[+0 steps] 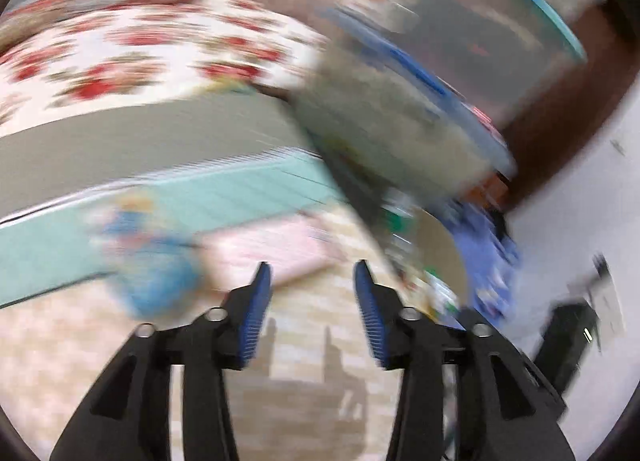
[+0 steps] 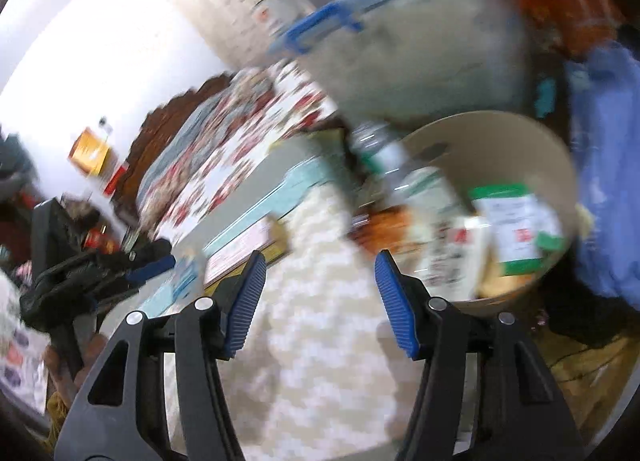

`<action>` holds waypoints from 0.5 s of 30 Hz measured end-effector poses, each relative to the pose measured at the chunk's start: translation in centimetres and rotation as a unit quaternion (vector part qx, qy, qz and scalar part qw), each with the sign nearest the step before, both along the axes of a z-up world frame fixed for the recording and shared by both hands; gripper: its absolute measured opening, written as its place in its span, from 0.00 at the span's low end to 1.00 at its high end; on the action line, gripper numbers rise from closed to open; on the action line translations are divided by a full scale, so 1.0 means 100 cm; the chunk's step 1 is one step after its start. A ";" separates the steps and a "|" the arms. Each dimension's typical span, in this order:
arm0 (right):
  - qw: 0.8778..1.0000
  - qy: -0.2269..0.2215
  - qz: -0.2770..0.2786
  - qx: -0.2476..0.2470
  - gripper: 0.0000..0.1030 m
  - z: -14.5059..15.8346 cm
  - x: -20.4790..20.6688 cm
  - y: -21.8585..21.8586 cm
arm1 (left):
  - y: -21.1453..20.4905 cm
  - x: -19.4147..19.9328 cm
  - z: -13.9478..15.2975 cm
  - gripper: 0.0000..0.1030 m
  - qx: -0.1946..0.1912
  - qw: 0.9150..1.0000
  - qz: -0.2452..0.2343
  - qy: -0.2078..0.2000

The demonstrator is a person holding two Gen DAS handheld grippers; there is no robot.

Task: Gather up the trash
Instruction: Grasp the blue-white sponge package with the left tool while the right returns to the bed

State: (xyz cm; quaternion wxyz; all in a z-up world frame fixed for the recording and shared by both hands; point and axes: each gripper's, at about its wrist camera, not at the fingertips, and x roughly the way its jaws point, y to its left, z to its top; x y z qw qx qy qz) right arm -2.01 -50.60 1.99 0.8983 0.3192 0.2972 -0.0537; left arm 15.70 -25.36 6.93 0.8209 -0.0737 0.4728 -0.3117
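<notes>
Both views are smeared by motion. My left gripper [image 1: 312, 273] is open over the pale tiled floor [image 1: 304, 341], with nothing between its blue pads. A blurred blue and white scrap [image 1: 152, 265] lies to its left, beside a flat pink piece [image 1: 280, 249]. My right gripper [image 2: 320, 261] is also open and empty. Just right of it stands a round beige bin [image 2: 500, 129] holding a clear bottle [image 2: 384, 157], a white carton [image 2: 452, 253] and a green and white packet [image 2: 516, 229]. In the right wrist view the left gripper [image 2: 156, 265] shows at far left, held by a hand [image 2: 88, 353].
A bed with a red floral cover [image 1: 132, 57] and a teal mat [image 1: 240, 189] lie ahead. A clear storage box with blue latches [image 2: 412, 37] sits behind the bin. Blue cloth [image 2: 608, 165] hangs at the right. A white wall [image 1: 592, 197] and cluttered items [image 2: 92, 149] border the floor.
</notes>
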 end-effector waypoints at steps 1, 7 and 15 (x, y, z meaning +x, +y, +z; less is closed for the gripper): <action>1.000 0.006 0.016 0.001 0.57 0.000 0.012 0.009 | 0.010 0.008 0.000 0.51 0.015 1.000 0.026 -0.004; 0.998 0.039 0.050 -0.005 0.58 -0.001 0.094 0.034 | 0.024 0.052 -0.015 0.79 0.120 0.983 0.135 -0.024; 0.990 0.122 0.060 -0.026 0.57 -0.032 0.180 0.044 | -0.007 0.068 -0.060 0.77 0.186 0.978 0.095 0.015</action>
